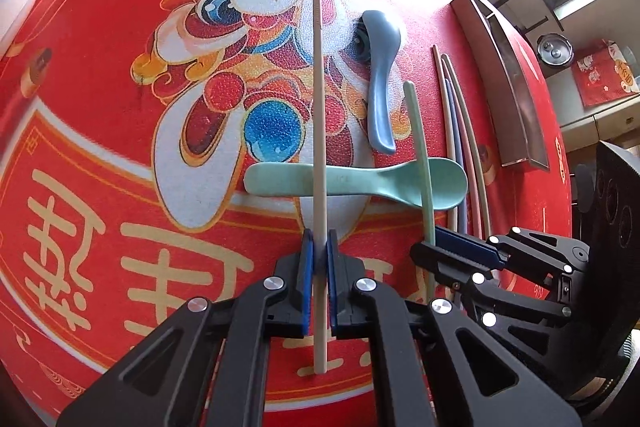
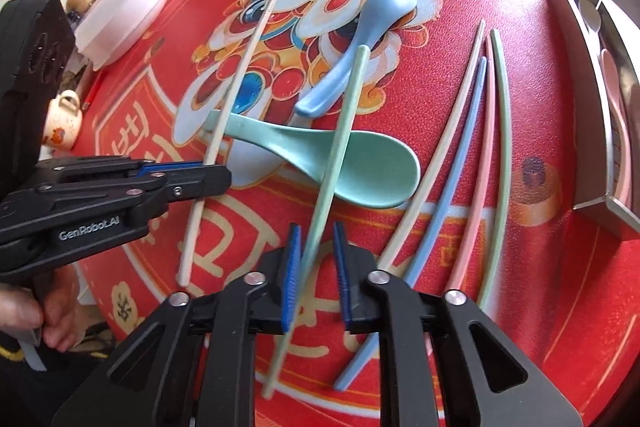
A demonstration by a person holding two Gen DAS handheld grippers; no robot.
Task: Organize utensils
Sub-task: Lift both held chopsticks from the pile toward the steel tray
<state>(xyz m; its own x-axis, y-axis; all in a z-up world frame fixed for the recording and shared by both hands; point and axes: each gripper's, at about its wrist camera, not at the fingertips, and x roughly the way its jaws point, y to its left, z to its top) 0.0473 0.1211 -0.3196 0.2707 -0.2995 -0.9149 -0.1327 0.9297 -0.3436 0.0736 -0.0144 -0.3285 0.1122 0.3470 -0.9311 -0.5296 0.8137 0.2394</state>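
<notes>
A big red mat point(image 1: 100, 87) with a cartoon rabbit figure and gold characters spreads under both my claws. At its far right edge sits a metal tray point(image 2: 612, 131), with a pale spoon handle lying inside, though I can't make out much more in there.

On the mat, a mint green spoon point(image 2: 360, 167) lies crosswise, bowl toward the tray. A blue spoon point(image 2: 360, 39) lies beyond it, bowl away from me, its handle end near the green spoon's handle. Between the spoons and the tray, four loose chopsticks point(image 2: 472, 147) lie side by side: cream, blue, pink and green.

My left claw point(image 1: 320, 259) is clenched on a cream chopstick point(image 1: 319, 107), the blue pads pressing both sides near its thick end; the stick runs away from me, crossing over the green spoon's handle.

My right claw point(image 2: 316, 267) has a green chopstick point(image 2: 340, 139) between its blue pads. In the right wrist view the pads appear to stand a little off the stick, while from the left wrist view they look pinched onto it, so I take it as grasped. This stick lies across the green spoon's bowl, with its tip near the blue spoon's handle.
</notes>
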